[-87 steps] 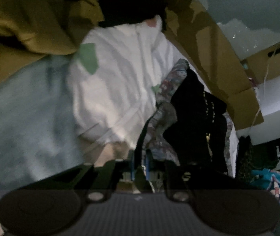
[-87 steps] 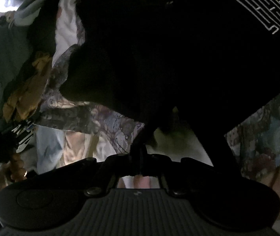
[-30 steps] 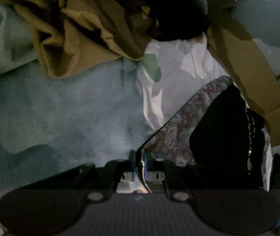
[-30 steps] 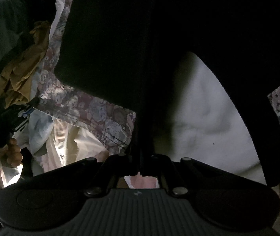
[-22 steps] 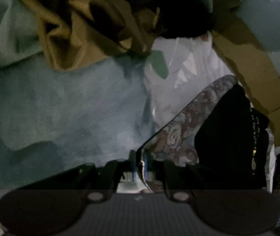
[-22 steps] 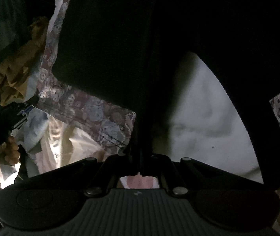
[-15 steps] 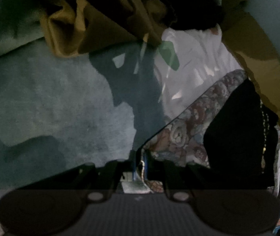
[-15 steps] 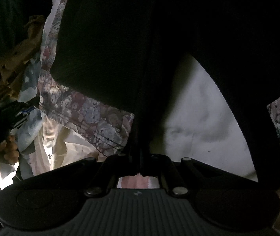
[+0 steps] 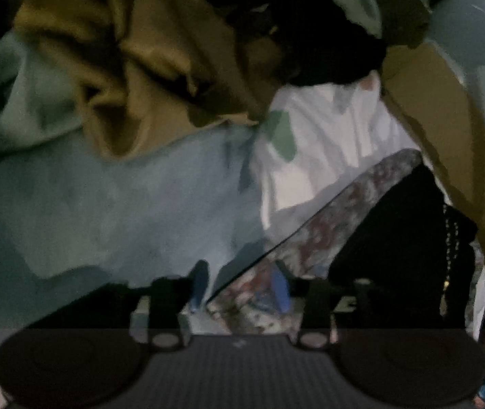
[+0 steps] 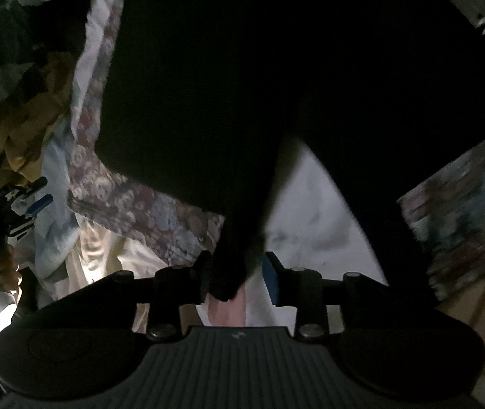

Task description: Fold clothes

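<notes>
Between the jaws of the left gripper (image 9: 240,288): one corner of the floral-print garment (image 9: 341,218), jaws just opened to roughly half width, pads clear of the cloth. Between the jaws of the right gripper (image 10: 237,277): one hanging fold of the black garment (image 10: 242,85), jaws likewise just opened partway, fold touching the left pad only. Beyond, on one pale blue sheet (image 9: 106,211): one mustard garment (image 9: 140,68), one white garment (image 9: 327,143). At right: one cardboard box (image 9: 447,129).
</notes>
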A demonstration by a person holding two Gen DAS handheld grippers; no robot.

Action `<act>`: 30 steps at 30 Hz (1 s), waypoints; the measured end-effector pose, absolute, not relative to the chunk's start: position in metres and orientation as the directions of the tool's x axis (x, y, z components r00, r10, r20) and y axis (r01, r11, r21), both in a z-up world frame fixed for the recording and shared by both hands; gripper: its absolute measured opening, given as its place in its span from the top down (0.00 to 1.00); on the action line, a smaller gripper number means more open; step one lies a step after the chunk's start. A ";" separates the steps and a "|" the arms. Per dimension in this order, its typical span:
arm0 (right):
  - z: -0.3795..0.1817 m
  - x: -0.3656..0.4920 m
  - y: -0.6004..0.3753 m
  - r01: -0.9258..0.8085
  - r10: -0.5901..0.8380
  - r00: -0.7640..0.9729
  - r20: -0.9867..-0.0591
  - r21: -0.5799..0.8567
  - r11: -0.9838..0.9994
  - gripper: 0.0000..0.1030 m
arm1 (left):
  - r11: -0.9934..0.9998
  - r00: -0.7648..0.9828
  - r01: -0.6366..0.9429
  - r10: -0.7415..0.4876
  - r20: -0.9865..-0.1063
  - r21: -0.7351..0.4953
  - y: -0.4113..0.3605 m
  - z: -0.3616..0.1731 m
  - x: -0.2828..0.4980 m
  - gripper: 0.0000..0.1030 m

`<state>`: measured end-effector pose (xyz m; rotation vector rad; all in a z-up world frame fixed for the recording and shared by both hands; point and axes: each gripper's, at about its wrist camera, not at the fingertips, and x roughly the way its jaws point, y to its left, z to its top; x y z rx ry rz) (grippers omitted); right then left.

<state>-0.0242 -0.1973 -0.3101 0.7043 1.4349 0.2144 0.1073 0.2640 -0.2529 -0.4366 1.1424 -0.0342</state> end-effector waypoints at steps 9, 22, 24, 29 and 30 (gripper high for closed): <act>-0.270 -0.019 -0.253 0.253 0.427 0.300 -0.853 0.503 0.827 0.57 | 0.931 0.445 -0.066 -0.294 -0.846 -0.359 0.212 -0.226 0.128 0.50; -0.266 0.000 -0.359 0.303 0.145 0.482 -0.864 0.320 0.898 0.57 | 0.936 0.422 0.061 -0.338 -0.841 -0.346 0.120 -0.218 0.166 0.40; -0.270 0.002 -0.370 0.314 0.121 0.489 -0.864 0.303 0.900 0.57 | 0.934 0.403 0.064 -0.346 -0.848 -0.350 0.109 -0.217 0.176 0.40; -0.284 0.003 -0.389 0.305 0.087 0.492 -0.866 0.265 0.915 0.57 | 0.941 0.414 0.147 -0.339 -0.845 -0.305 0.075 -0.207 0.197 0.36; -0.287 0.003 -0.393 0.305 0.082 0.491 -0.867 0.260 0.916 0.57 | 0.942 0.419 0.166 -0.336 -0.844 -0.293 0.068 -0.205 0.201 0.34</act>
